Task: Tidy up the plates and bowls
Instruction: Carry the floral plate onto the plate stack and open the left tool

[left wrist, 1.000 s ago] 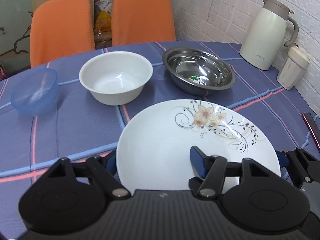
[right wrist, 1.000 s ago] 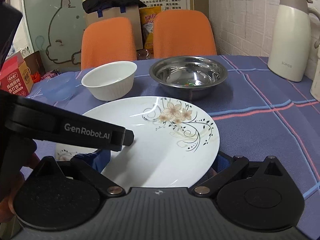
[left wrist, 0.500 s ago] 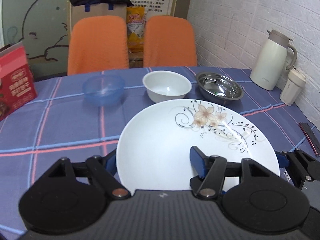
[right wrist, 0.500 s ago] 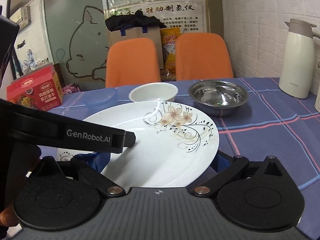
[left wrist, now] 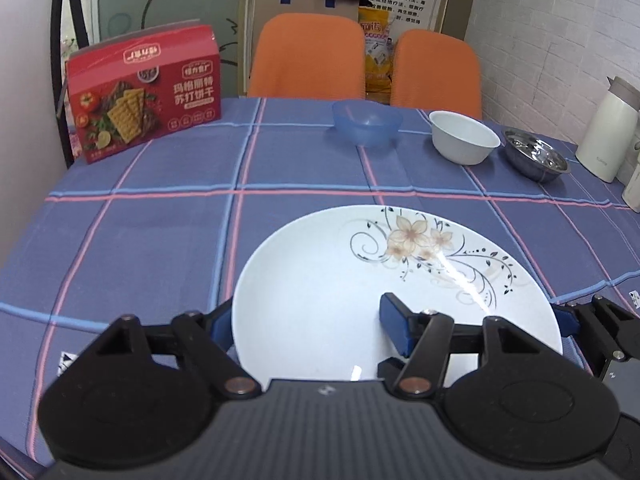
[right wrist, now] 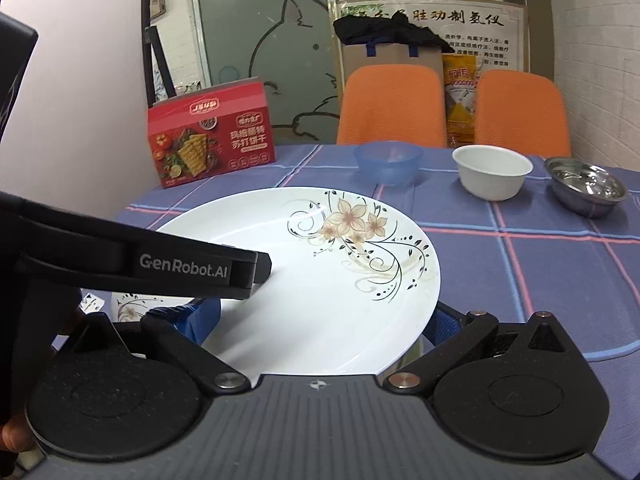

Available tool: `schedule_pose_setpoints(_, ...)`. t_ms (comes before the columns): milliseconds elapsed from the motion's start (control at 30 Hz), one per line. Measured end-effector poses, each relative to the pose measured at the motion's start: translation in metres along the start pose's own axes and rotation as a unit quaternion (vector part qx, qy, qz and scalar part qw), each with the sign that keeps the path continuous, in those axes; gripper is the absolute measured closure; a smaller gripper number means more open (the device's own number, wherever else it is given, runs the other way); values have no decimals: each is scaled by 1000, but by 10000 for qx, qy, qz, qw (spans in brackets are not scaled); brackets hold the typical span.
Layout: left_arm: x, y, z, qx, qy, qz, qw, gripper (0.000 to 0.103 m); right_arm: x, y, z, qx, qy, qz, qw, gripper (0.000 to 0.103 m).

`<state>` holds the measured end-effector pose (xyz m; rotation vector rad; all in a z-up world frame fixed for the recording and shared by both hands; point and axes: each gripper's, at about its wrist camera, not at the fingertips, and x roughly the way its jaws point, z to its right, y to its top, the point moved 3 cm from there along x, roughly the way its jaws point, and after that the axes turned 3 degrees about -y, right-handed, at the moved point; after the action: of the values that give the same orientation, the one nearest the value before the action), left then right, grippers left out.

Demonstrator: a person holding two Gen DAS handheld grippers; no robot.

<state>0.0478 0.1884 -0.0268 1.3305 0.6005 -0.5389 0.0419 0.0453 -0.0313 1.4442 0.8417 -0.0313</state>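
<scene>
Gripping floral plate (left wrist: 320, 300), left jaws; right unclear; checked tablecloth (left wrist: 160, 220); orange chairs (left wrist: 308, 56).

Plate (left wrist: 320, 312): white, beige flowers, black scrolling vines
Tablecloth (left wrist: 160, 232): purple-blue, pink and light-blue check lines
Plastic bowl (left wrist: 367, 123): translucent blue
Ceramic bowl (left wrist: 464, 142): plain white
Metal bowl (left wrist: 535, 159): shiny silver
Cracker box (left wrist: 144, 90): red, white lettering
Chairs (left wrist: 307, 56): orange
Jug (left wrist: 608, 136): cream
Gripper pads (left wrist: 394, 328): blue

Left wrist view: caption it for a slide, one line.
Left hand-held gripper clamps the floral plate above the plaid tablecloth, facing blue bowl, white bowl, steel bowl.
</scene>
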Motion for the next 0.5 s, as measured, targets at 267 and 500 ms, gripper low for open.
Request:
schedule_pose_setpoints(267,14,-9,-11,-258,-286,-125,9992,37,5,-13,-10,-80,-41,-227,9997,12)
schedule_pose_setpoints(500,-1,-1,-9,43,-85,353,9993,26,1,-15,-12,-53,49,-323,9995,14)
